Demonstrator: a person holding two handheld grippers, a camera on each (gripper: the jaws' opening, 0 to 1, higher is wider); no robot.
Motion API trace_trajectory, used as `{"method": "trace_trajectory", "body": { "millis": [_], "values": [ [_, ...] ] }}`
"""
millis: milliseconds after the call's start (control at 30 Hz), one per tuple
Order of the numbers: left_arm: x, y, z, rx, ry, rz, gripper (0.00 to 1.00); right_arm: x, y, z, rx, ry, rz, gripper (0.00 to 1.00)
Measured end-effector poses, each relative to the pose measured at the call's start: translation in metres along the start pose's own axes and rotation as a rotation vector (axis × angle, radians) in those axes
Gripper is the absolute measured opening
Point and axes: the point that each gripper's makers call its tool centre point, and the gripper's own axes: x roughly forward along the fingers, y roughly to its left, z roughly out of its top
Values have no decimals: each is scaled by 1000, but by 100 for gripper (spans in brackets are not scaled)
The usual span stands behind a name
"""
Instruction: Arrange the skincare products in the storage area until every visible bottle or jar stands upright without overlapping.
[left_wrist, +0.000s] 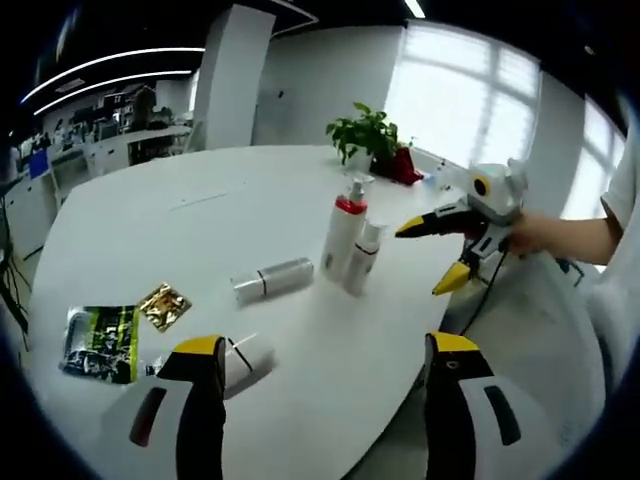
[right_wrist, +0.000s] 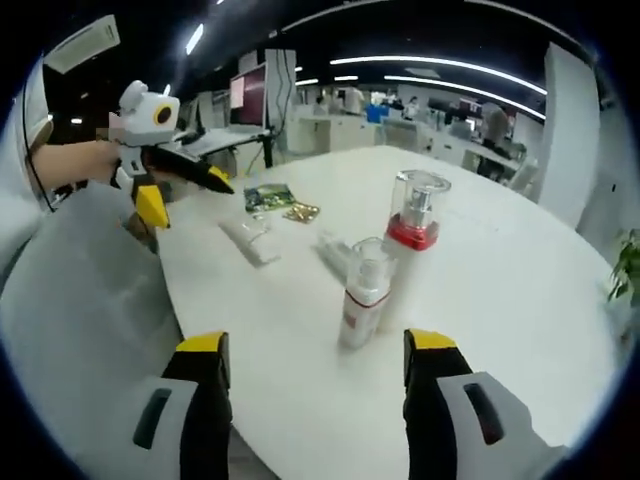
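While two bottles already stand upright on the white tabletop (left_wrist: 300, 200), the job looks about half done. Ahead of the left hand-held gripper (left_wrist: 325, 362), whose jaws stand apart and empty, the red-collared pump bottle (left_wrist: 343, 232) and the smaller spray bottle (left_wrist: 362, 258) stand touching or nearly so. Two products lie flat: a silver tube (left_wrist: 272, 279) short of that pair, and a white bottle (left_wrist: 245, 365) just beside the left jaw. Two sachets, one green (left_wrist: 102, 343), one gold (left_wrist: 163, 305), lie far left. The right hand-held gripper (right_wrist: 312, 358), jaws also apart, faces the spray bottle closely.
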Motion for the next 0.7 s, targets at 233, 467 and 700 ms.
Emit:
{"method": "trace_trajectory", "body": {
  "millis": [233, 467, 700],
  "values": [
    [-21, 6, -10, -37, -15, 33, 81, -17, 7, 16, 40, -34, -26, 77],
    [-38, 4, -19, -70, -21, 75, 89, -24, 16, 21, 101, -68, -25, 82],
    [-48, 6, -22, -80, -33, 106, 95, -28, 22, 26, 111, -95, -36, 89]
  ]
}}
